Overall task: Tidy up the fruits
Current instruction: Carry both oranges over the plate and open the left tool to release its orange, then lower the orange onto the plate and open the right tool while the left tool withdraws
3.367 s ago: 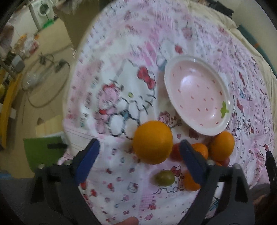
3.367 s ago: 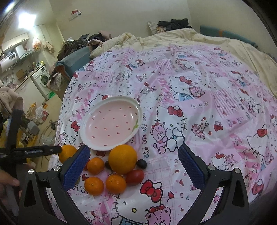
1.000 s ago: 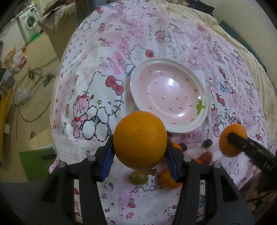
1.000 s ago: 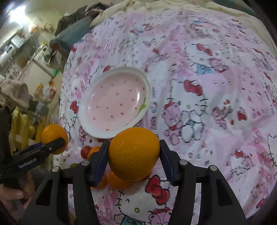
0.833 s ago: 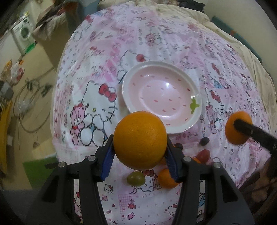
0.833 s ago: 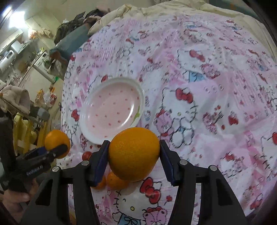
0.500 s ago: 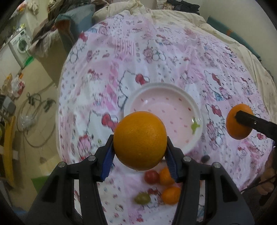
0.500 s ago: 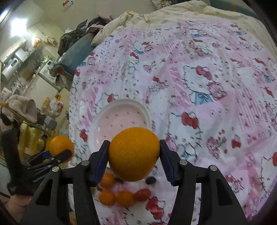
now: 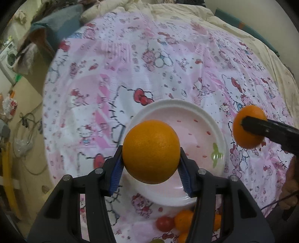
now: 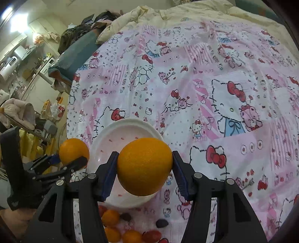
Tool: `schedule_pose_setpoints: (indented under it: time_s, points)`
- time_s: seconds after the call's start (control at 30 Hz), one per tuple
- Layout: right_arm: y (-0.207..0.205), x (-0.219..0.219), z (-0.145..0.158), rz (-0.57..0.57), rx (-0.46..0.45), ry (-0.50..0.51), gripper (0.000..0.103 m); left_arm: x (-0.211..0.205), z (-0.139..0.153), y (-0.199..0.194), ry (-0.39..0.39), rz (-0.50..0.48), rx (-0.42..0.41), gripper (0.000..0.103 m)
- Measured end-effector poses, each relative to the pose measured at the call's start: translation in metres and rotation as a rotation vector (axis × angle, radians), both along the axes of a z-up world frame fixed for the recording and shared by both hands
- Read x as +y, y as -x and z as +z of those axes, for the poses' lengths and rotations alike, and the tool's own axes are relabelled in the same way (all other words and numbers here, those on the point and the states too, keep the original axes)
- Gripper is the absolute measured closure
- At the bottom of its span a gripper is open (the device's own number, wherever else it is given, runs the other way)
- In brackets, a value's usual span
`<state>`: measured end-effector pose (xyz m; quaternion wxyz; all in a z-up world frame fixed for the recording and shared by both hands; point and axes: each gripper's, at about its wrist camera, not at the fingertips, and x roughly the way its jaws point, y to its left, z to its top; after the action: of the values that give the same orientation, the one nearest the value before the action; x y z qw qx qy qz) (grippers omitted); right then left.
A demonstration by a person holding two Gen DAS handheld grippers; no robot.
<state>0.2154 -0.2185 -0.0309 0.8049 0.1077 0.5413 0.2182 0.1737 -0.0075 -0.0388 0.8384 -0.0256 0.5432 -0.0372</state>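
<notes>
My left gripper [image 9: 151, 162] is shut on a large orange [image 9: 151, 151] and holds it above the near part of the pink strawberry-print plate [image 9: 209, 121]. My right gripper [image 10: 143, 166] is shut on a second large orange [image 10: 144, 166], held over the plate's [image 10: 115, 138] right side. Each view shows the other gripper with its orange: the right one's orange [image 9: 249, 126] at the right edge, the left one's orange [image 10: 73, 150] at the left. Small oranges [image 10: 110, 217], a cherry tomato [image 9: 164, 223] and dark grapes [image 10: 162, 223] lie on the sheet in front of the plate.
The plate sits on a bed under a pink cartoon-cat sheet [image 10: 214, 89]. A cream duvet [image 10: 186, 13] and a teal cushion [image 10: 74, 54] lie at the far end. The sheet's left edge [image 9: 46, 104] drops to a floor with cables and clutter. A hand [image 9: 289, 187] shows at the right.
Both grippers have moved forward with their oranges, from over the loose fruit to over the plate. The small fruit has slid down to the bottom edge of both views.
</notes>
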Motion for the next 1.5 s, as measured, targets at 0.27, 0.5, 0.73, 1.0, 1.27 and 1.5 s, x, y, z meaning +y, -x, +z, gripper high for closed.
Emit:
schedule_pose_setpoints:
  time_s: [0.27,0.5,0.73,1.0,1.27,1.5]
  points:
    - [-0.026,0.018,-0.023,0.018,0.057,-0.026,0.045,0.008,-0.03,-0.023,0.077,0.009,0.058,0.053]
    - [-0.035,0.037,-0.038,0.038,0.096,-0.023,0.044,0.011,-0.041,-0.035,0.093,-0.008,0.072,0.053]
    - [-0.039,0.041,-0.052,0.017,0.138,-0.023,0.044,0.005,-0.058,-0.036,0.063,-0.043,0.128,0.051]
    - [-0.04,0.043,-0.063,0.01,0.158,0.005,0.044,-0.003,-0.048,-0.027,-0.025,-0.092,0.059,0.02]
    - [-0.043,0.049,-0.073,0.013,0.196,-0.004,0.042,0.01,-0.033,-0.024,0.012,-0.05,0.037,0.02]
    - [-0.049,0.052,-0.079,-0.014,0.248,-0.061,0.038,0.021,-0.023,-0.013,0.046,-0.007,0.029,0.02]
